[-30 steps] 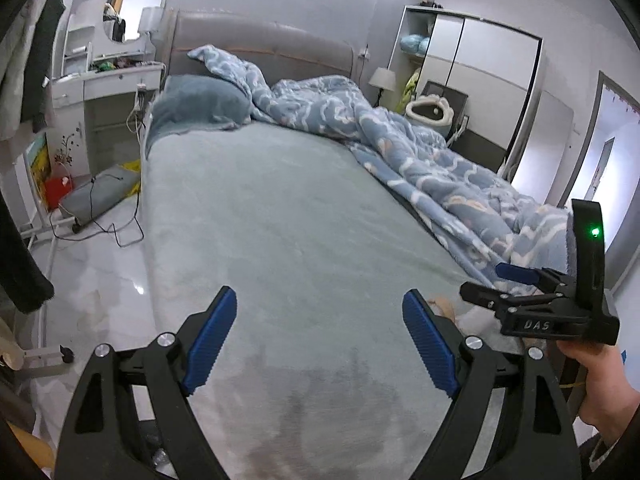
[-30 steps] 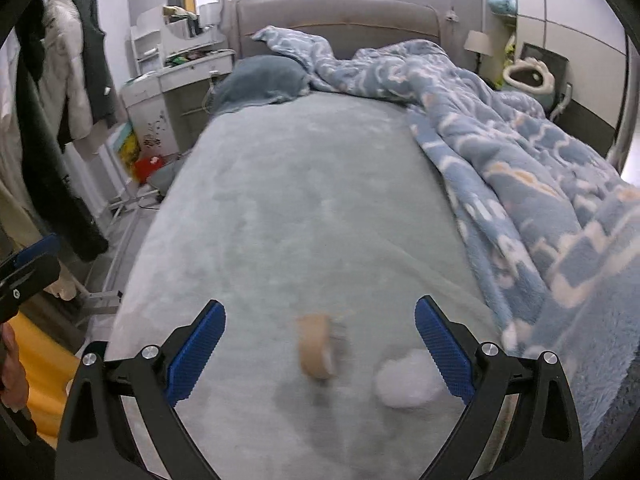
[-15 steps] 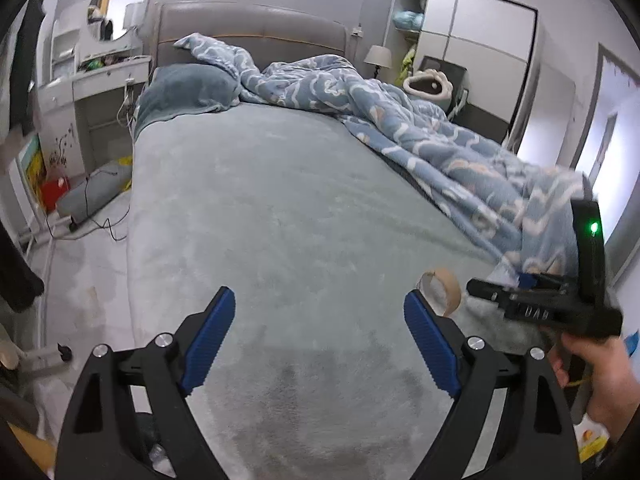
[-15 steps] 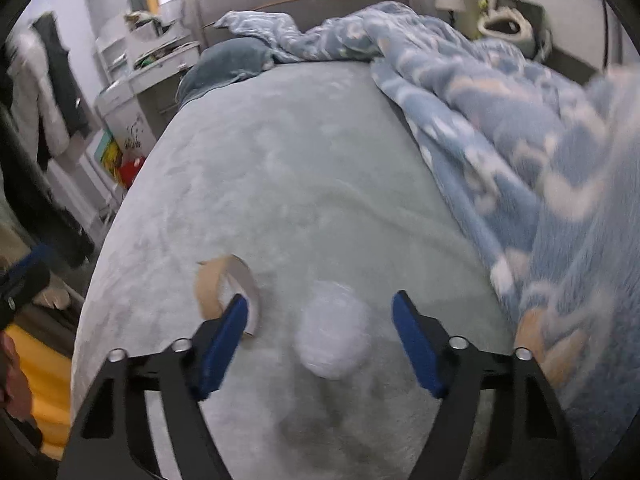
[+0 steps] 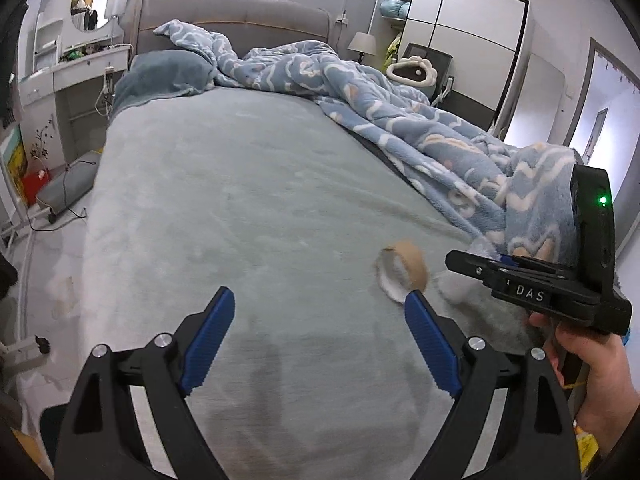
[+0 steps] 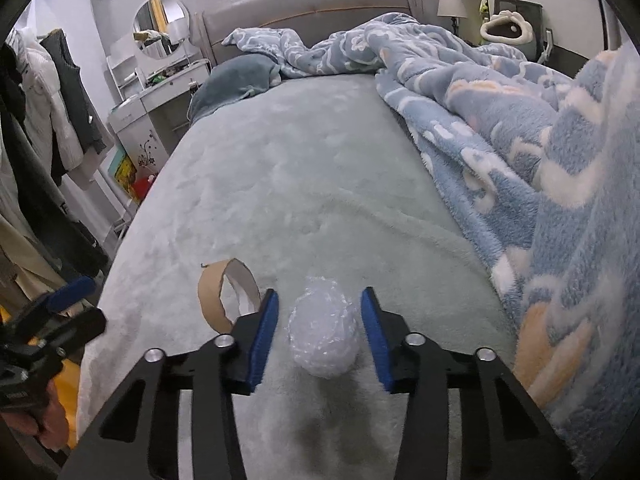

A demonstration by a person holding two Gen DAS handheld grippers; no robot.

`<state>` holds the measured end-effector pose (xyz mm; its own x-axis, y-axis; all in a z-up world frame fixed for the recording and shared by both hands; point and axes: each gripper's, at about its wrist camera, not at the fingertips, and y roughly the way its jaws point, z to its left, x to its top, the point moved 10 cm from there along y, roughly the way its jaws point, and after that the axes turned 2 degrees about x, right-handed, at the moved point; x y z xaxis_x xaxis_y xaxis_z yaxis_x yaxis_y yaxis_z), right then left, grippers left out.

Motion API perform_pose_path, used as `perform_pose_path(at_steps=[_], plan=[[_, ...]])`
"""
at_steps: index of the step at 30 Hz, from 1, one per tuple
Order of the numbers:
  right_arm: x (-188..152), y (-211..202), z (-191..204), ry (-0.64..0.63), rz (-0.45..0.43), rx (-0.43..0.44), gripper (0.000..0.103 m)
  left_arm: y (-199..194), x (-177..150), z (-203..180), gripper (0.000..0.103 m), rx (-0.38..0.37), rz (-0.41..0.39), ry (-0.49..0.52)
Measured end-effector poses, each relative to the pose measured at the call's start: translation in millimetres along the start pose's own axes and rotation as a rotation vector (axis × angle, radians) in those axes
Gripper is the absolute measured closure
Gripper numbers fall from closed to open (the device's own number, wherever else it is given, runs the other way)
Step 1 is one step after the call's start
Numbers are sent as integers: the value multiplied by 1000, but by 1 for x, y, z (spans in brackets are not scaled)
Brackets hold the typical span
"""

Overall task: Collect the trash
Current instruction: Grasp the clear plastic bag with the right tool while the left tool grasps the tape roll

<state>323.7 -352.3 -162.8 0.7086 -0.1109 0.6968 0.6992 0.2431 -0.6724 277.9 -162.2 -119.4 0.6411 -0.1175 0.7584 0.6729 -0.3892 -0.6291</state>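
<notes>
A crumpled ball of clear plastic wrap (image 6: 323, 332) lies on the grey-green bed sheet (image 6: 304, 184). My right gripper (image 6: 320, 320) is low over the bed with its blue pads on either side of the ball, a small gap on each side. A brown cardboard tape ring (image 6: 224, 296) stands on edge just left of the right gripper; it also shows in the left wrist view (image 5: 402, 274). My left gripper (image 5: 320, 320) is open and empty above the sheet, left of the ring. The right gripper's body (image 5: 536, 280) shows there, partly hiding the ball.
A bunched blue patterned blanket (image 6: 520, 128) covers the bed's right side, close to the right gripper. A grey pillow (image 6: 236, 80) lies at the headboard. A white dressing table (image 5: 68, 76) and hanging clothes (image 6: 44, 128) stand left of the bed.
My right gripper has come down and forward to straddle the plastic ball, and its jaws have narrowed around it. The left gripper has drifted toward the tape ring.
</notes>
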Motion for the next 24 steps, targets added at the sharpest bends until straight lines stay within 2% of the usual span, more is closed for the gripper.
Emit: perform_pose_path(at_steps=[2, 11, 19, 22, 24], plan=[[3, -4, -3, 6, -8, 9, 74, 3, 2, -10, 14, -12, -4, 0], [10, -22, -13, 23, -45, 37, 76, 33, 2, -38, 14, -61, 24, -57], [15, -32, -15, 61, -80, 81, 76, 59, -1, -46, 15, -31, 62, -97], [15, -35, -17, 68, -85, 90, 76, 67, 0, -44, 18, -5, 71, -116], [15, -38, -18, 73, -91, 95, 76, 74, 1, -44, 24, 2, 85, -118]])
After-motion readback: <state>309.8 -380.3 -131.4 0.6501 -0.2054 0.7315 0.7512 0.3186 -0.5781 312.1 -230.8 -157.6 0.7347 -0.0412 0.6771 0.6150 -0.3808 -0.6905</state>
